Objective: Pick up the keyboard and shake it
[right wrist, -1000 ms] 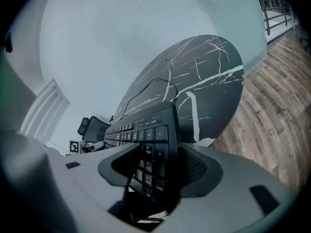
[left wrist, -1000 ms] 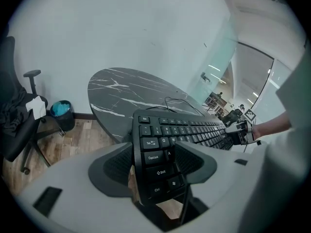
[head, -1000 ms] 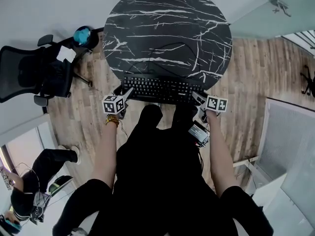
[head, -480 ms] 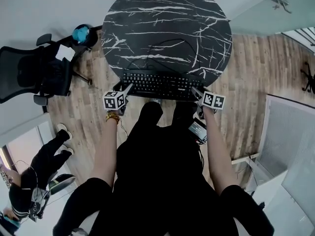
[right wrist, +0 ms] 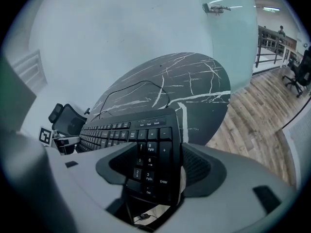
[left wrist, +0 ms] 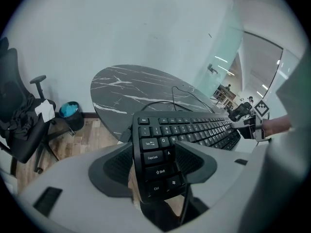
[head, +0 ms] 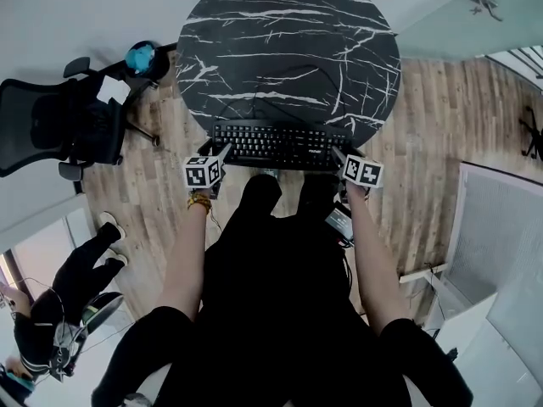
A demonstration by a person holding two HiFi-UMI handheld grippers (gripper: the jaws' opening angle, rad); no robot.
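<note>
A black keyboard (head: 280, 145) lies across the near edge of the round black marble table (head: 288, 41), its cable (head: 293, 80) looping over the top. My left gripper (head: 221, 154) is at its left end. In the left gripper view the keyboard (left wrist: 194, 127) runs between the jaws of the left gripper (left wrist: 154, 147), and the pads sit against it. My right gripper (head: 340, 156) is at the number-pad end. In the right gripper view the right gripper (right wrist: 156, 152) has its jaws opening around the keyboard (right wrist: 121, 130), with a thin gap at the right pad.
A black office chair (head: 59, 125) and a blue bin (head: 142, 59) stand left of the table on the wood floor. Another person (head: 59, 312) sits at the lower left. A glass wall (head: 450, 15) lies beyond the table on the right. A small device (head: 339, 223) hangs at my right hip.
The keyboard and both grippers have moved away from my body, farther over the table's near edge. The person at lower left has shifted their legs.
</note>
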